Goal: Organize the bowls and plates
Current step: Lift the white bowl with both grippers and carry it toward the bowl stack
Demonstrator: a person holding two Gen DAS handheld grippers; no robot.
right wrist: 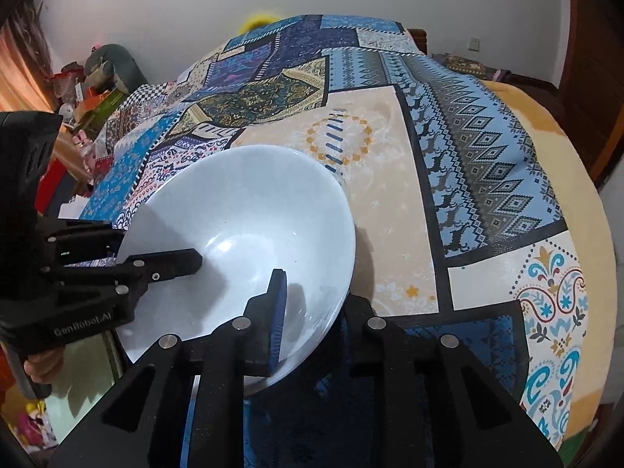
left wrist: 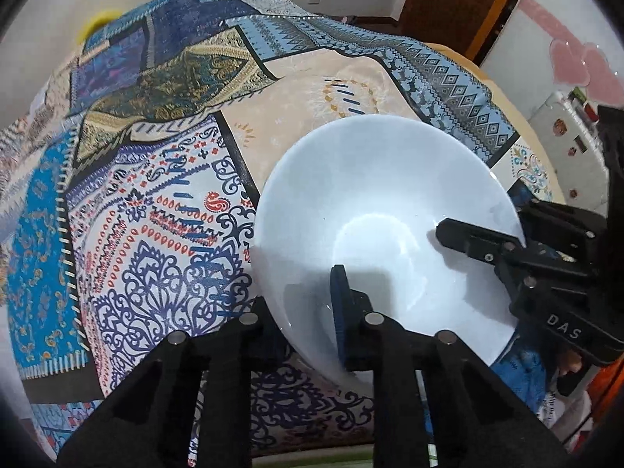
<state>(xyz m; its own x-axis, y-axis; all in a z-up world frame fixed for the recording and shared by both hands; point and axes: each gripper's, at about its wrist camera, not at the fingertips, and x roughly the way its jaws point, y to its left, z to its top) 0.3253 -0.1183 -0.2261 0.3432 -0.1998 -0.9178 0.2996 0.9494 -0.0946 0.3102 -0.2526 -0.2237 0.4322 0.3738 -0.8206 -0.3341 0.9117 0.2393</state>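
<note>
A large white bowl (left wrist: 374,210) is held tilted above the patterned tablecloth (left wrist: 156,202). My left gripper (left wrist: 312,312) is shut on the bowl's near rim, one finger inside and one outside. My right gripper (right wrist: 312,308) is shut on the opposite rim of the same white bowl (right wrist: 249,210), one blue-padded finger inside, the other outside. In the left wrist view the right gripper (left wrist: 503,249) reaches in from the right. In the right wrist view the left gripper (right wrist: 136,269) comes in from the left.
The round table carries a blue, beige and white patchwork cloth (right wrist: 468,163). A white fridge (left wrist: 565,132) and a brown door (left wrist: 460,4) stand behind. A yellow object (left wrist: 97,23) sits beyond the table's far edge. Clutter lies at the left (right wrist: 97,93).
</note>
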